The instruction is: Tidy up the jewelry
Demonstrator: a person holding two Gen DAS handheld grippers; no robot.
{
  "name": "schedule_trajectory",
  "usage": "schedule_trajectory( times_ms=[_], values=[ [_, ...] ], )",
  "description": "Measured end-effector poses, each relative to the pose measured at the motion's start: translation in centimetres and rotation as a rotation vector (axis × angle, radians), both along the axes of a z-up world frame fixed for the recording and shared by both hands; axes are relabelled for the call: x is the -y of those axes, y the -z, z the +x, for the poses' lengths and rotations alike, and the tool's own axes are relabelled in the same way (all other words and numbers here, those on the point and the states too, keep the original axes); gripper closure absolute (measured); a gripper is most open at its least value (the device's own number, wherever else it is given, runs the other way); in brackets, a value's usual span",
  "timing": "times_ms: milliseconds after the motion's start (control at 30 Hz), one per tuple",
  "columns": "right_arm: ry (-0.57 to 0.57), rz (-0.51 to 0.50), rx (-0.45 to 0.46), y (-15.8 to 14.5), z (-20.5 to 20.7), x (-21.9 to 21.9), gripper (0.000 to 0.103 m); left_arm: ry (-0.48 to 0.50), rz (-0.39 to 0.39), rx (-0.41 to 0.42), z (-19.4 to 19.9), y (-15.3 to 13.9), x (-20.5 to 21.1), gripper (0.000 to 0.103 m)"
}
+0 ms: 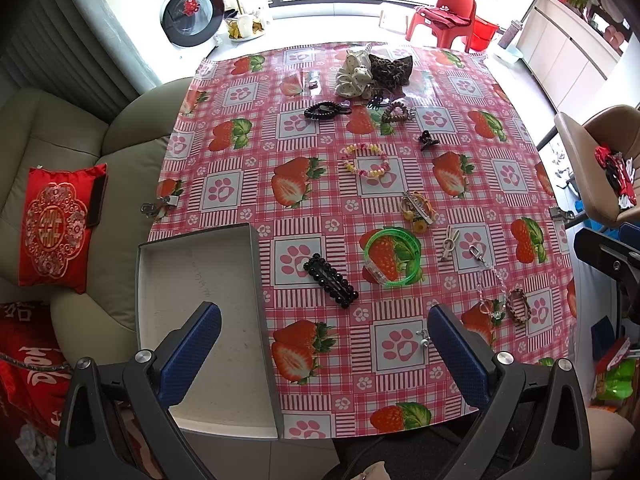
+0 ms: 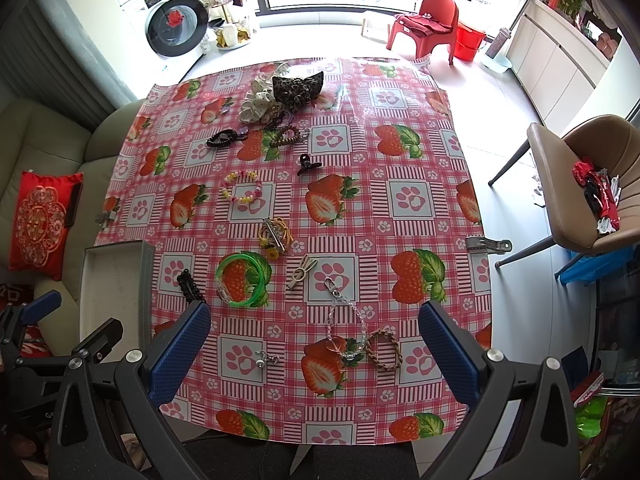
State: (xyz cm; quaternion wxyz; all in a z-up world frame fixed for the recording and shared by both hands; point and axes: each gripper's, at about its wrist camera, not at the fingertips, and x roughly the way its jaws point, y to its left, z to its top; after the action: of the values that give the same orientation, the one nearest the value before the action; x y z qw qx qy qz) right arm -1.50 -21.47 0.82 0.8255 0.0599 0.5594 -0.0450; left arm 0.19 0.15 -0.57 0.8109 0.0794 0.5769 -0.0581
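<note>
- Daylight from a big window falls on a table covered in a pink check cloth printed with strawberries and paw prints; a red plastic chair and a washing machine stand beyond it.
- Left gripper: its blue fingers are spread wide and hold nothing, hovering over the near edge of the table; the left finger hangs above an empty grey box at the table's near-left corner.
- Right gripper: fingers likewise wide apart and empty, above the near edge.
- Nearest the right gripper lie a clear bead chain with a clasp, a brown braided band just beside it, and a small silver charm.
- Farther in: a black beaded hair clip just right of the box, a green bangle, a pale bunny-shaped clip.
- Mid-table: yellow hair ties with a metal clip, a pastel bead bracelet, a small black claw clip.
- Far end: coiled hair ties, then a cream scrunchie touching a leopard-print one.
</note>
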Motion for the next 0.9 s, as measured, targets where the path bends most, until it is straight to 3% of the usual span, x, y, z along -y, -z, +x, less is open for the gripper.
schedule_trajectory(
  times_ms=[467, 733, 900],
  values=[
    [0.020, 0.018, -0.014, 0.7, -0.6, 0.3, 0.000, -0.001, 0.018, -0.011, -0.5, 1.1, 0.1, 0.000],
    [0.065, 0.061, -0.069, 3.0, -0.7, 2.1, 0.000, -0.009, 0.057, -0.089, 0.3, 3.8, -0.1, 0.000],
    [0.091, 0.086, -0.102, 5.5, -0.8, 3.1, 0.000, 0.003, 0.031, -0.149, 1.5, 6.4, 0.4, 0.000]
  ],
)
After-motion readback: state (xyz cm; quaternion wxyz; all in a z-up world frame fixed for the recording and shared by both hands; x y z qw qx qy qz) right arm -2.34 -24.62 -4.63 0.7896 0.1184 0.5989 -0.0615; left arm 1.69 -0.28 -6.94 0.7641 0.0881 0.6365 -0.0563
